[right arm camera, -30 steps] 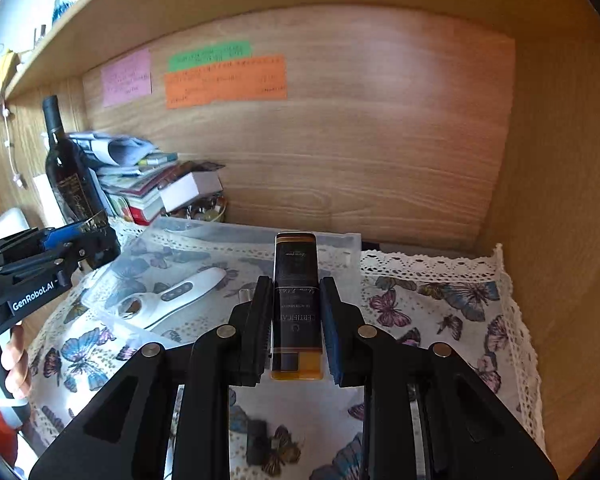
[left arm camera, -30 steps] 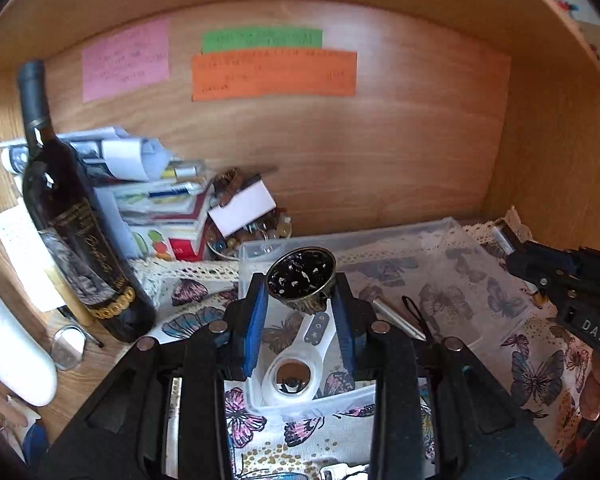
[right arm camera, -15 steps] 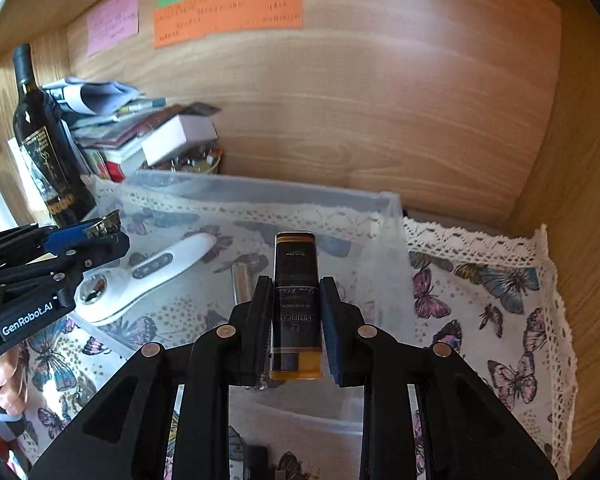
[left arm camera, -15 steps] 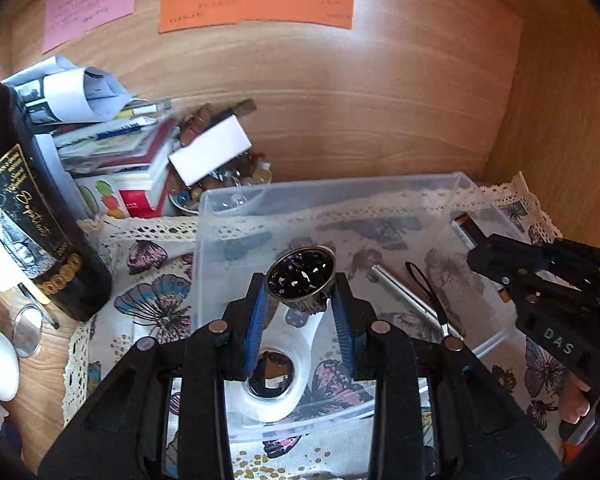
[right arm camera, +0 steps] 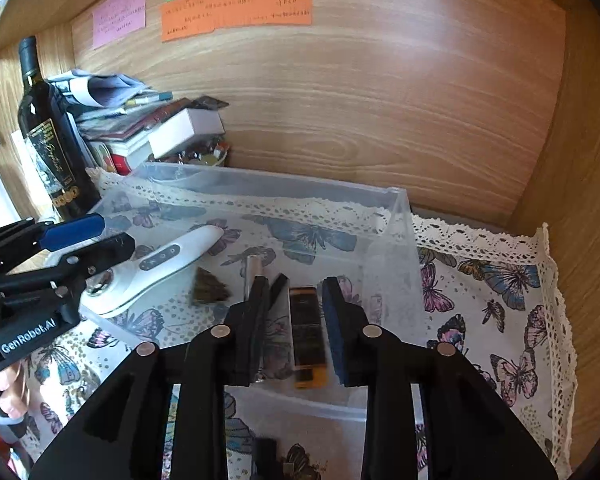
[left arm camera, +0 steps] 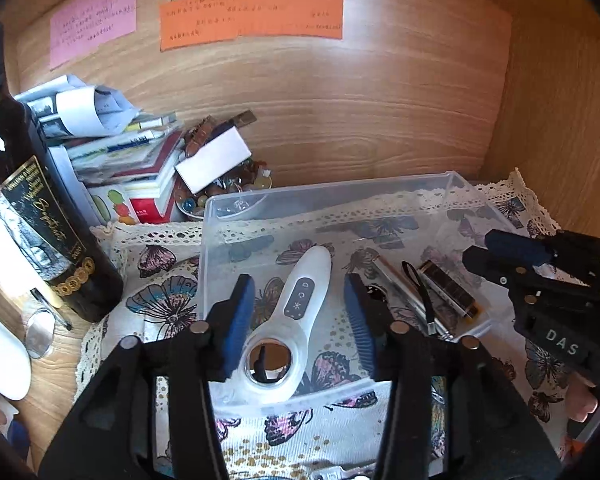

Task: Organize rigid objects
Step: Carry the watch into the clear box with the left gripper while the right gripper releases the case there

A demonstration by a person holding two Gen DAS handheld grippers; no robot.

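Note:
A clear plastic bin (left arm camera: 328, 190) (right arm camera: 400, 216) sits on the butterfly cloth. In it lie a white handheld device (left arm camera: 296, 312) (right arm camera: 156, 268), a silver pen with a black strap (left arm camera: 404, 292), a dark round cap (right arm camera: 211, 289) and a dark brown bottle with an amber end (left arm camera: 448, 288) (right arm camera: 307, 336). My left gripper (left arm camera: 298, 320) is open and empty over the white device. My right gripper (right arm camera: 294, 316) is open, its jaws on either side of the brown bottle, which lies on the bin floor.
A wine bottle (left arm camera: 32, 200) (right arm camera: 50, 136) stands at the left beside a stack of books and papers (left arm camera: 120, 148). A bowl of beads (left arm camera: 228, 192) sits behind the bin. Wooden walls close the back and right. Coloured notes (left arm camera: 252, 16) hang on the back wall.
Both grippers have opened. The left one let go of the dark round cap and the right one let go of the brown bottle; both things now lie in the bin.

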